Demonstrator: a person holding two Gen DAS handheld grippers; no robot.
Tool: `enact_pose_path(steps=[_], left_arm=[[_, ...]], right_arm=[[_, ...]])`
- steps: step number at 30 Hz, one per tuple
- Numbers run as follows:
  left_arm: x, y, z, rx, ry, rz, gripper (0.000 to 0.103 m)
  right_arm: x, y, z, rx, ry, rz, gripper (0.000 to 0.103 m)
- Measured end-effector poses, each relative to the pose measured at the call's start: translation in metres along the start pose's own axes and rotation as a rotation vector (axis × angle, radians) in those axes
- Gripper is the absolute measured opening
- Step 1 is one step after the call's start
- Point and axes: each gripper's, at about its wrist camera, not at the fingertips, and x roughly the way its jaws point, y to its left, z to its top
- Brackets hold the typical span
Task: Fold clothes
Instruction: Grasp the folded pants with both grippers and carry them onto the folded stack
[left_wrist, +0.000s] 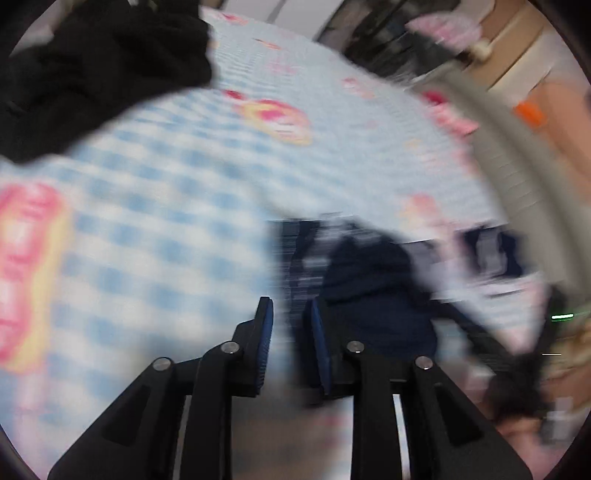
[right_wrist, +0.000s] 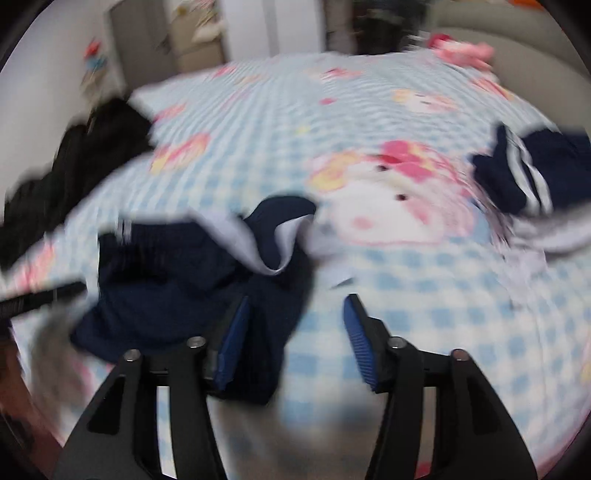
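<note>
A: Left wrist view, left to right. Black garment heaped at far left on the bed sheet, blue-and-white check with pink cartoon prints. Heavy blur throughout.

B: Left gripper?

A: Fingers narrowly parted, blue pads facing each other. Nothing visibly pinched between them. The navy garment lies just beyond and right of the tips, on the sheet. Whether the right finger touches it, cannot tell.

B: Far right?

A: A pale curved bed edge, blurred clutter behind it.

B: Right wrist view, same order.

A: Black garment at the left edge of the bed. Then the navy garment, crumpled, white lining turned out near its top. It sits left of centre on the sheet.

B: Right gripper?

A: Fingers wide apart. The left finger overlaps the navy cloth in view; the right one stands over bare sheet. Not clamping anything.

B: Further right?

A: A second navy piece with white stripes, well apart, near the bed's right side.
</note>
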Motion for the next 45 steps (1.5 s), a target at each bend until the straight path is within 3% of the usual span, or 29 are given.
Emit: enact_pose_path(steps=[1,6,9,10,11,12,15,17,21,25,32,37,40,42,45], left_arm=[[0.007,-0.003,0.001,0.006,0.012,0.019,0.044],[0.028,0.003,-0.002,-0.016,0.062,0.146,0.044],[0.036,0.010,-0.001,-0.061,0.049,0.100,0.044],[0.042,0.008,-0.002,-0.059,0.046,0.096,0.039],[0.044,0.005,-0.003,-0.049,0.041,0.097,0.034],[0.046,-0.002,-0.003,-0.029,0.043,0.092,0.022],[0.035,-0.025,-0.010,0.044,0.018,0.118,0.013],[0.027,-0.041,-0.013,0.075,0.001,0.129,0.012],[0.021,-0.086,-0.006,0.105,-0.024,0.083,0.012],[0.034,-0.148,0.003,0.179,-0.011,0.010,0.012],[0.100,-0.277,0.027,0.302,0.038,-0.093,0.012],[0.144,-0.352,0.060,0.296,0.026,-0.184,0.012],[0.185,-0.366,0.068,0.240,0.057,-0.192,0.016],[0.217,-0.357,0.062,0.170,0.101,-0.146,0.017],[0.248,-0.338,0.054,0.039,0.170,-0.123,0.026]], right_arm=[[0.006,0.004,0.002,-0.018,0.022,0.014,0.060],[0.033,0.019,0.014,-0.109,0.109,0.096,0.061],[0.051,0.021,0.020,-0.125,0.165,0.176,0.064],[0.060,0.020,0.021,-0.124,0.188,0.204,0.063],[0.069,0.018,0.023,-0.114,0.199,0.215,0.056],[0.072,0.016,0.025,-0.096,0.206,0.219,0.044],[0.047,0.025,0.028,-0.108,0.156,0.209,0.022],[0.030,0.032,0.029,-0.143,0.127,0.220,0.016],[-0.006,0.027,0.032,-0.176,0.088,0.239,0.014],[-0.034,-0.019,0.051,-0.147,0.078,0.204,0.014],[-0.071,-0.131,0.111,-0.122,0.016,0.078,0.015],[-0.099,-0.210,0.169,-0.074,-0.082,-0.007,0.015],[-0.100,-0.250,0.193,-0.034,-0.094,-0.045,0.024],[-0.087,-0.278,0.192,-0.002,-0.064,-0.097,0.041],[-0.061,-0.310,0.172,0.039,-0.017,-0.172,0.041]])
